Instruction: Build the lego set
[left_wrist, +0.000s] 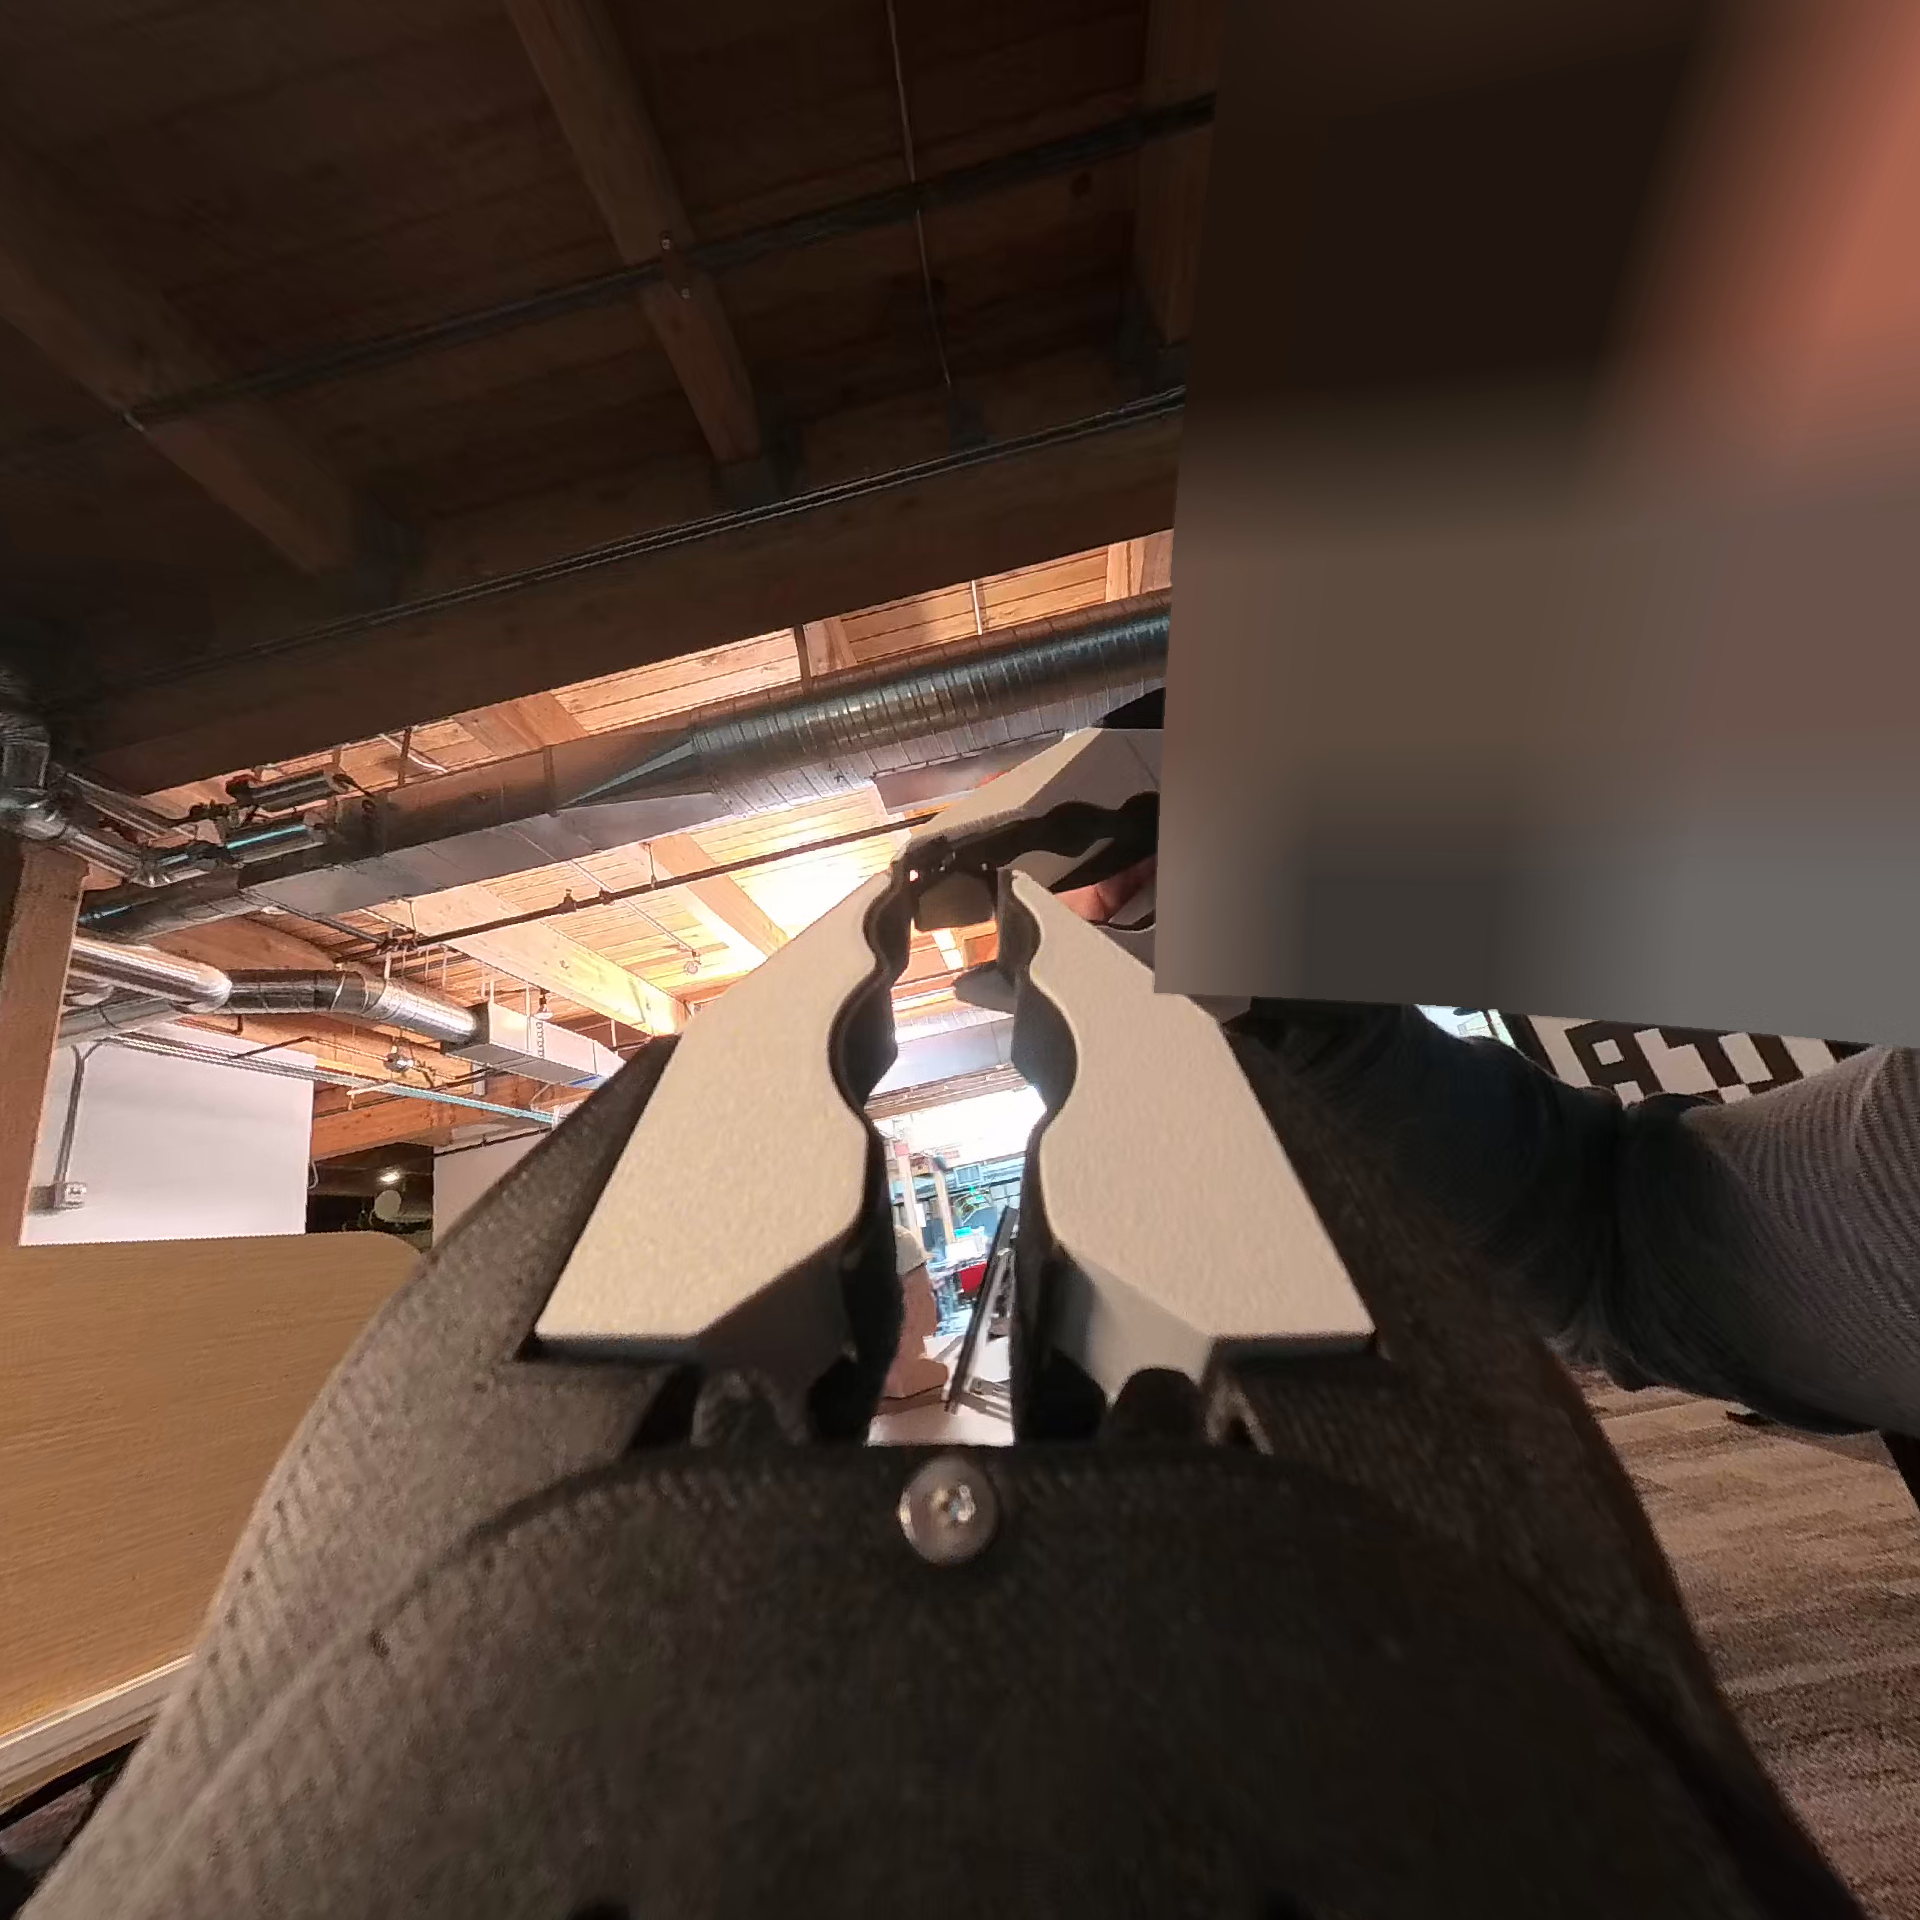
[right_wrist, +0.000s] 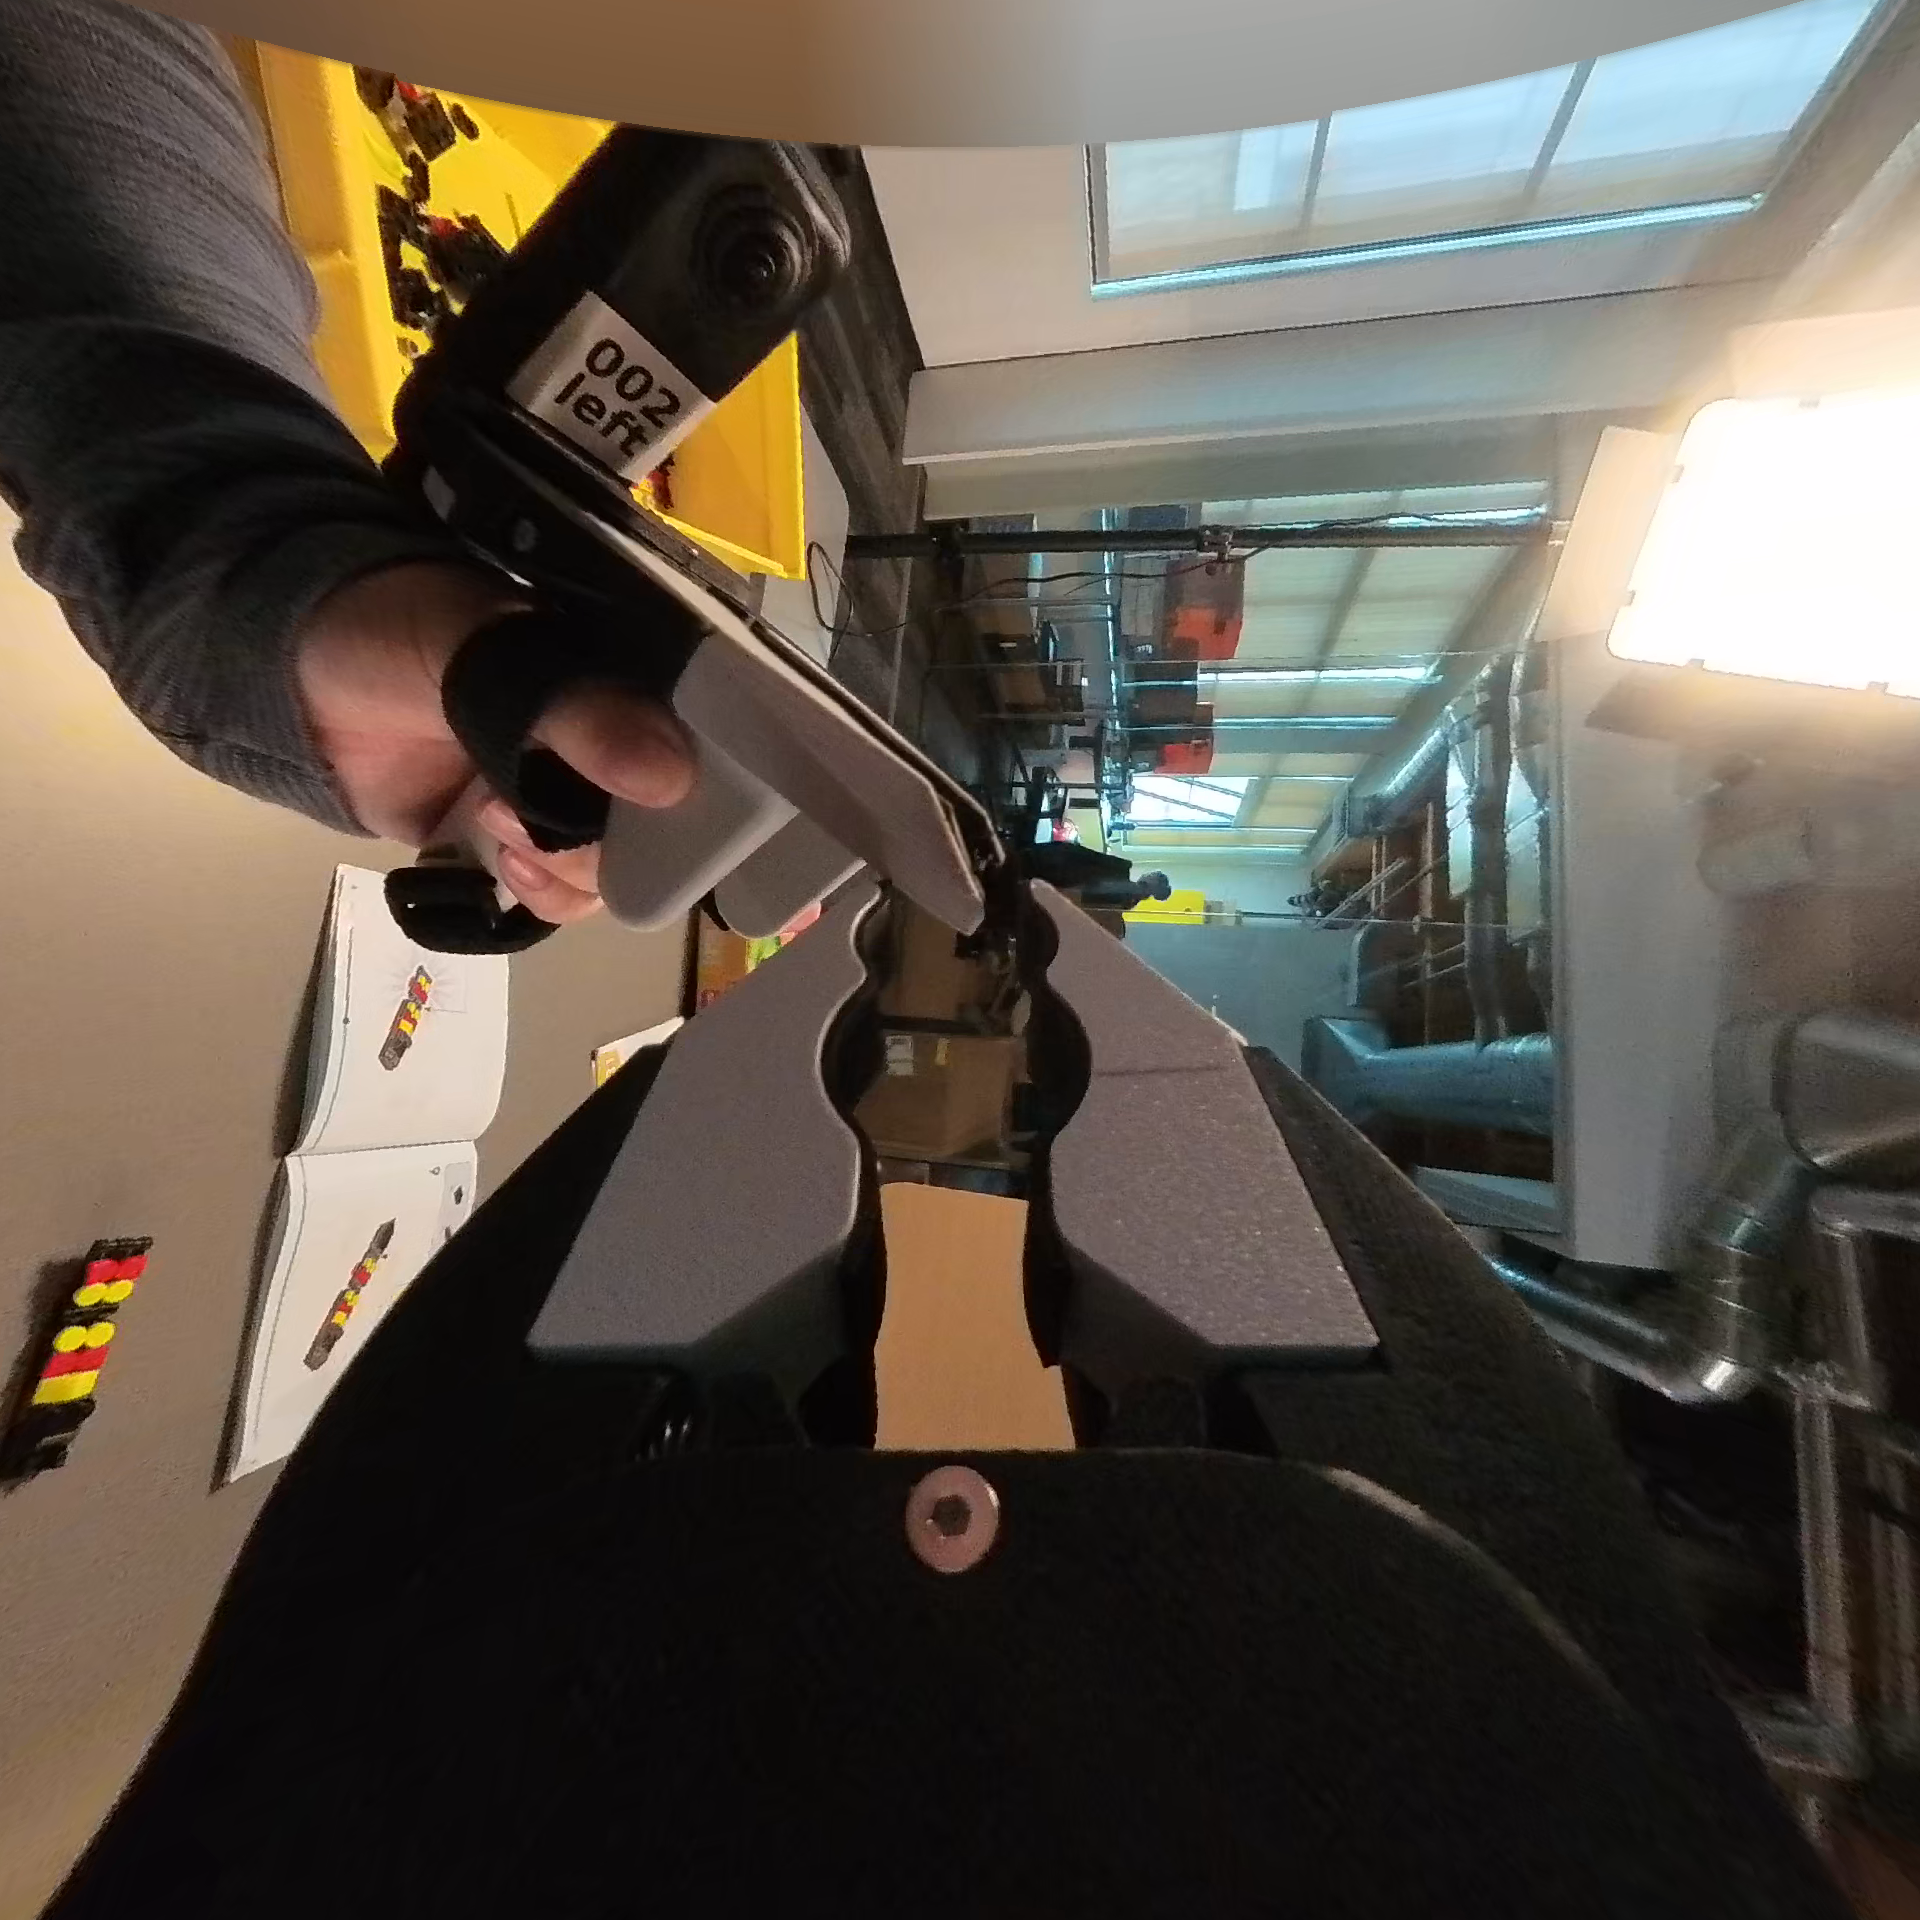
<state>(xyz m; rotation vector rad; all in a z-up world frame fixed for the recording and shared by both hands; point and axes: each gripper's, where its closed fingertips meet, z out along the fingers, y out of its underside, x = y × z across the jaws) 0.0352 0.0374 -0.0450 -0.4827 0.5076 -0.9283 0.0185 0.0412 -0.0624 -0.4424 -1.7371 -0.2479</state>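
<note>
Both grippers are raised off the table and meet tip to tip. My left gripper (left_wrist: 948, 888) points up at the ceiling, its jaws narrow around a small dark lego piece (left_wrist: 951, 906). My right gripper (right_wrist: 961, 904) has narrow jaws around a small black piece (right_wrist: 992, 935), mostly hidden. The left gripper's tips (right_wrist: 977, 894) come in from the upper left and sit in the right gripper's gap. The right gripper's tips (left_wrist: 935, 847) show just above the left's. A part-built black, red and yellow model (right_wrist: 73, 1351) lies on the table.
An open instruction booklet (right_wrist: 384, 1143) lies on the tan table (right_wrist: 104, 935) beside the model. A yellow tray (right_wrist: 727, 468) with several loose black and red pieces (right_wrist: 426, 239) sits farther off. A person's hand (right_wrist: 416, 727) and grey sleeve (left_wrist: 1766, 1247) hold the grippers. Less than 4 cm separates the two grippers' tips.
</note>
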